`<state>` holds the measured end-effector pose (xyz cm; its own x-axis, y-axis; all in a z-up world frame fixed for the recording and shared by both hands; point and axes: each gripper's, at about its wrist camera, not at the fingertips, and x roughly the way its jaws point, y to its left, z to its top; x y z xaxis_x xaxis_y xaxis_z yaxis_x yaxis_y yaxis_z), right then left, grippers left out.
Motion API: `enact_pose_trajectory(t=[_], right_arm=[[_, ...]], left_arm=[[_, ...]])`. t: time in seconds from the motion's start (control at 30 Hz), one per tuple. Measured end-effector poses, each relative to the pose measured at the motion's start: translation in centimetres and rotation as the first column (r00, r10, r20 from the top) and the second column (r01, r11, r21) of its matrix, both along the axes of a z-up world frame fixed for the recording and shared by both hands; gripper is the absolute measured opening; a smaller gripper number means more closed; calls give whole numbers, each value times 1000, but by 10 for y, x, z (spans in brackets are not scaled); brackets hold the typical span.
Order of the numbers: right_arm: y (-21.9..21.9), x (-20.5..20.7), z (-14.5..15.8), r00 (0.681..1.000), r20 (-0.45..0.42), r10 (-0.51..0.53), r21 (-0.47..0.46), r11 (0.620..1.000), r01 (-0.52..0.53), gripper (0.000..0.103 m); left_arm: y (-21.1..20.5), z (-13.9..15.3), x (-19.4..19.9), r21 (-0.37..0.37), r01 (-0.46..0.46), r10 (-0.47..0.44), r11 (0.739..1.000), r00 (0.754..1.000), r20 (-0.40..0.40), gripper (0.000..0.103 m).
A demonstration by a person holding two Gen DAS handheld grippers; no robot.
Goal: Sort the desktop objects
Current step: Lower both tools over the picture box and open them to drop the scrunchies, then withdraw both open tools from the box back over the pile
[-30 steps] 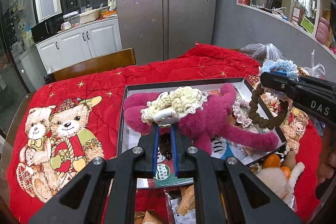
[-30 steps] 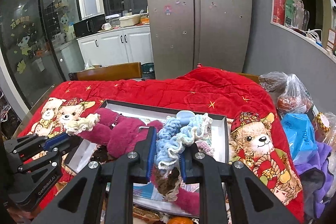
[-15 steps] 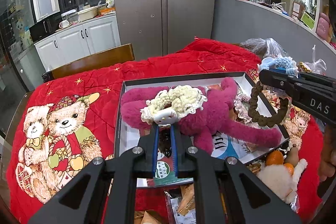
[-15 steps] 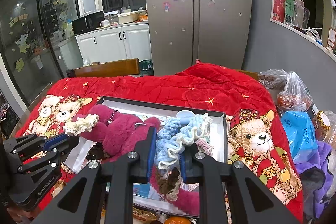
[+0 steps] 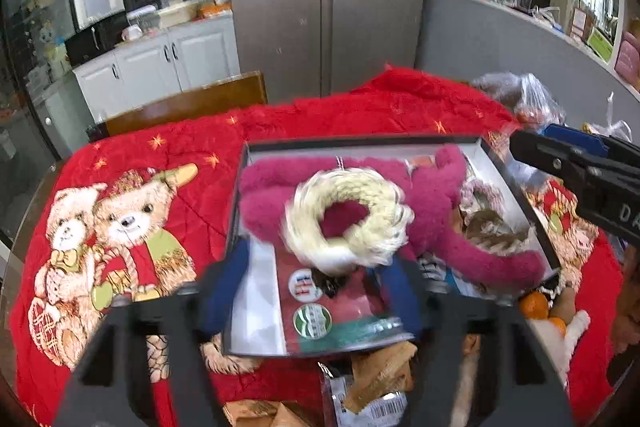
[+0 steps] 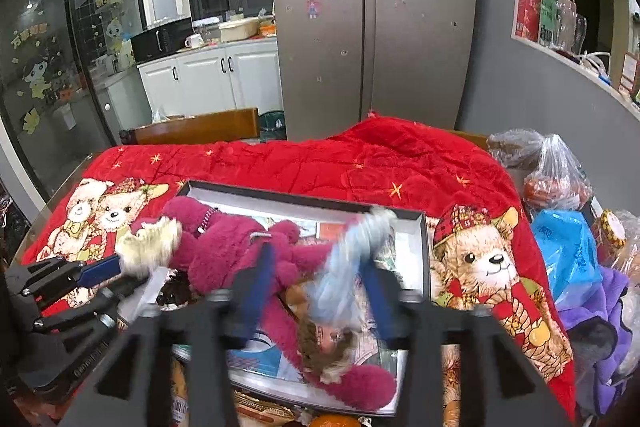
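The left gripper [image 5: 316, 283] has its fingers [image 5: 224, 287] spread wide, blurred; the cream scrunchie [image 5: 348, 223] sits free between them, on the pink plush [image 5: 432, 203] in the box [image 5: 256, 311]. The right gripper [image 6: 316, 291] likewise has its fingers [image 6: 256, 287] parted, and the blue scrunchie [image 6: 344, 267], smeared by motion, lies loose between them above the plush [image 6: 224, 255]. The box [image 6: 408, 231] rests on a red bear blanket [image 6: 360, 167] over the tabletop. Beyond stands a fridge [image 6: 372, 19].

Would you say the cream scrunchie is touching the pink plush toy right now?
Cannot tell: in the left wrist view the cream scrunchie overlaps the pink plush toy, but blur hides whether it rests on it or is falling.
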<state>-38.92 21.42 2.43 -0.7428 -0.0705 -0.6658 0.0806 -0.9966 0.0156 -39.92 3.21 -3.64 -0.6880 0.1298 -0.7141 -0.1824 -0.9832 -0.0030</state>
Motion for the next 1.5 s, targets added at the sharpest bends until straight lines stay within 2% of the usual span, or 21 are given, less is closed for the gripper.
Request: enact_pose_trajectory(t=[0.17, 0.87, 1.03, 1.17, 1.33, 1.5], right_arm=[[-5, 5, 7, 1000, -24, 14, 33, 999, -13, 65], [-9, 8, 9, 999, -27, 34, 29, 999, -33, 65], [-6, 10, 13, 999, -20, 44, -8, 999, -44, 65], [-13, 20, 21, 997, -41, 60, 2, 998, -60, 66], [-24, 32, 31, 994, -55, 94, 0, 996, -94, 72], [-41, 60, 49, 985, -97, 141, -1, 990, -142, 73]], left_arm=[[4, 4, 2, -39, 12, -12, 999, 1000, -9, 72], [-15, 17, 1, -27, -31, 30, 999, 999, -25, 73], [-28, 31, 6, 1, -55, 55, 998, 997, -49, 73], [-31, 44, 14, 7, -57, 57, 998, 996, -73, 73], [-30, 66, 34, 19, -37, 39, 999, 993, -114, 73], [-30, 91, 65, 40, -3, 10, 999, 985, -171, 83]])
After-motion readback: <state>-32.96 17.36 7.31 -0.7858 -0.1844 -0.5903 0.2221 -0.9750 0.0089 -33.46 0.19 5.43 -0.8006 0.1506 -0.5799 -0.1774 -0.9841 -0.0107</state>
